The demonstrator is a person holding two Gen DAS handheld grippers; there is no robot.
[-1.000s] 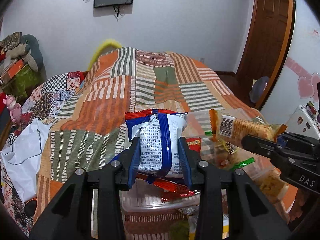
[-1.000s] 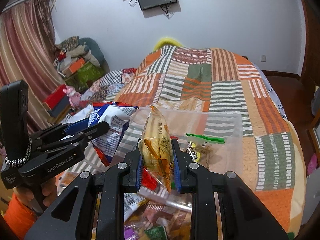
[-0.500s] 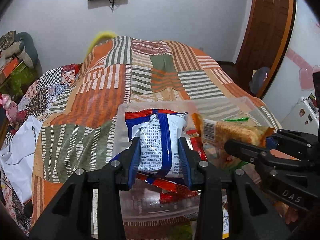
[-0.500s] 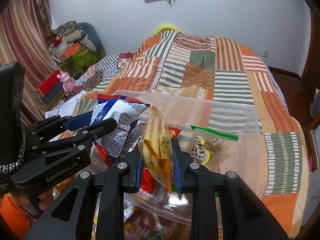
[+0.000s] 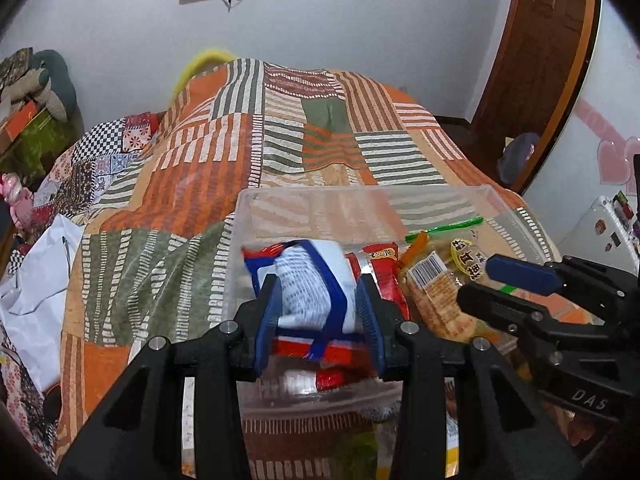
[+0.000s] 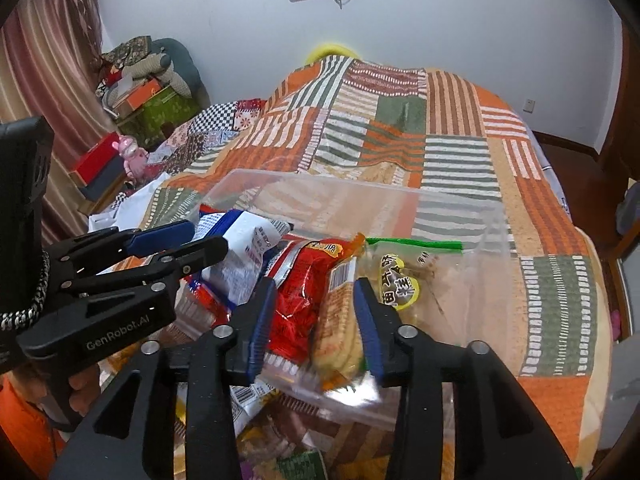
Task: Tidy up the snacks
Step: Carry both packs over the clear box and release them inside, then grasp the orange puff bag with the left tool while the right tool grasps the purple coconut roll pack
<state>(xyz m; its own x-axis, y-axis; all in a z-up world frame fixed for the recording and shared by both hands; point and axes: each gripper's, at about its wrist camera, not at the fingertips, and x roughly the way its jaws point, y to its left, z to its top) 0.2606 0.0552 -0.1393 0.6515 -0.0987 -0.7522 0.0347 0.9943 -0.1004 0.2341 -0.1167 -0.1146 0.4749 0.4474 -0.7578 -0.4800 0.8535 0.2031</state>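
Left to right: your left gripper [image 5: 320, 312] is over the near-left part of the clear plastic bin [image 5: 360, 196] on the patchwork bedspread [image 5: 224, 152]; its blue pads are clamped on the white-and-blue snack bag [image 5: 312, 280], one pad on each side, bag tilted and blurred at its lower edge, sitting low inside the bin on top of red packets [image 5: 332, 376]. In the right wrist view that same gripper [image 6: 184, 240] comes in from the left, with your hand [image 6: 80, 392] on its grip and an orange sleeve [image 6: 24, 432] below it. Next over, a red snack packet [image 6: 308, 280] lies in the middle of the bin, touching the white-and-blue bag on one side and the cracker pack on the other. Your right gripper [image 6: 316, 316] is over the bin's near wall; its jaws are opening, with the orange cracker pack [image 6: 336, 320] between them, leaning against the right pad and clear of the left one; its bottom end is blurred, so I can't tell if it rests on the floor of the bin. Right of that, a zip bag with a green seal strip [image 6: 412, 244] and a yellow label lies in the bin's right half. More wrapped snacks [image 6: 248, 396] are piled outside the bin, just under its near edge
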